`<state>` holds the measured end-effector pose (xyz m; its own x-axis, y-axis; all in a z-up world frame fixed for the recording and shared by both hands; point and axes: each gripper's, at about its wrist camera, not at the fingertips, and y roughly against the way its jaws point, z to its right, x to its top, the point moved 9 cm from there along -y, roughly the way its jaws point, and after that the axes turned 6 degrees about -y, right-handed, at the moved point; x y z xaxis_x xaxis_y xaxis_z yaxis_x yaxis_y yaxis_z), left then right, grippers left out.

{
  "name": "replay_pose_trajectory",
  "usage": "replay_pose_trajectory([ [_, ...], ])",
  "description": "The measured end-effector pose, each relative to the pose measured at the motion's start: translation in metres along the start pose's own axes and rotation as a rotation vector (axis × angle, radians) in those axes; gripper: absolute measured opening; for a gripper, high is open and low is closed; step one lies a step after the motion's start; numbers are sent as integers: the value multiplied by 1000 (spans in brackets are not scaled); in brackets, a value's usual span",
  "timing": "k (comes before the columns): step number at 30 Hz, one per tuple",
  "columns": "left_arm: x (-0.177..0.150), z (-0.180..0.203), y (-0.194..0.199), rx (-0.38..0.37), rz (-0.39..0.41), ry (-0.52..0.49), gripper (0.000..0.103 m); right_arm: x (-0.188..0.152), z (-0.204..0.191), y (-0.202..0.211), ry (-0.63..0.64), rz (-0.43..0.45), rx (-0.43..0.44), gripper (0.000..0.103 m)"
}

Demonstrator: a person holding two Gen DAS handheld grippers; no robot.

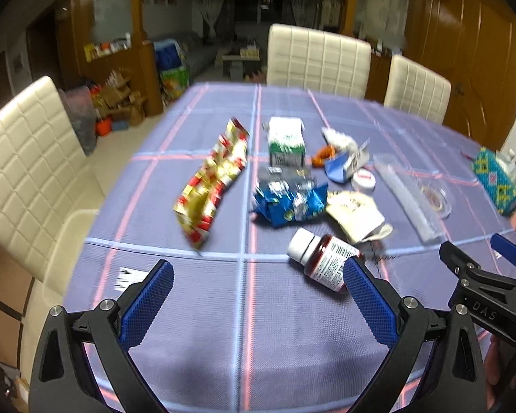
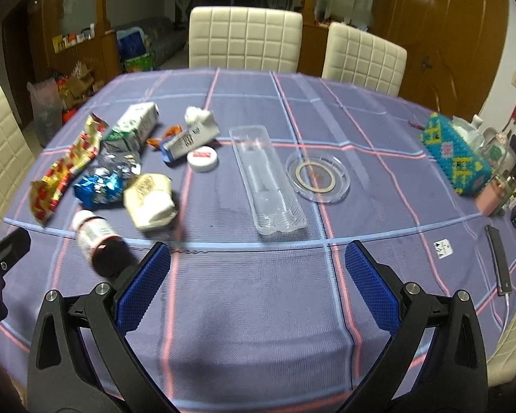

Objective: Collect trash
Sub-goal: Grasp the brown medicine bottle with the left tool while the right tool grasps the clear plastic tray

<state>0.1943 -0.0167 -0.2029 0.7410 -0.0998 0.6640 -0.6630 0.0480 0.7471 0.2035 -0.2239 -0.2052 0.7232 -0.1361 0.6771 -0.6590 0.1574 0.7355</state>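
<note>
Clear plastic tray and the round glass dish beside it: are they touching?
Apart. The right wrist view shows a strip of blue tablecloth between the clear plastic tray and the glass dish along their whole facing sides.

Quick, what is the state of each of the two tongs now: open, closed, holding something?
Left tongs: open, holding nothing, above the purple checked tablecloth.
Right tongs: open, holding nothing.

left gripper (image 1: 258,299): fingers spread wide, empty | right gripper (image 2: 258,284): fingers apart, seemingly empty, just beside left
</note>
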Motion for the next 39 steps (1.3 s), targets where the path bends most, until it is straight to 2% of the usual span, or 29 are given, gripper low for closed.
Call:
replay_pose_trajectory([
  [11,8,50,-49,-41,-93,-115,96,3,21,-62,6,-98,-5,86],
  [19,2,50,-76,-59,-179,-91,96,3,15,-88,17,-138,23,78],
  [23,2,53,-81,-65,-191,-95,95,3,8,-95,25,-151,46,54],
  [25,1,53,-83,-78,-200,-90,90,4,6,-95,28,-146,51,53],
  [27,-1,53,-86,-88,-214,-86,73,2,5,-94,23,-143,63,51],
  [28,-1,52,-86,-81,-211,-87,70,2,4,-94,18,-143,73,51],
  [29,-1,52,-84,-83,-206,-86,58,1,4,-92,16,-141,81,50],
  [35,-2,52,-77,-137,-192,-62,57,5,2,-77,13,-86,76,50],
  [39,3,49,-64,-136,-148,-61,57,11,1,-64,16,-45,61,50],
])
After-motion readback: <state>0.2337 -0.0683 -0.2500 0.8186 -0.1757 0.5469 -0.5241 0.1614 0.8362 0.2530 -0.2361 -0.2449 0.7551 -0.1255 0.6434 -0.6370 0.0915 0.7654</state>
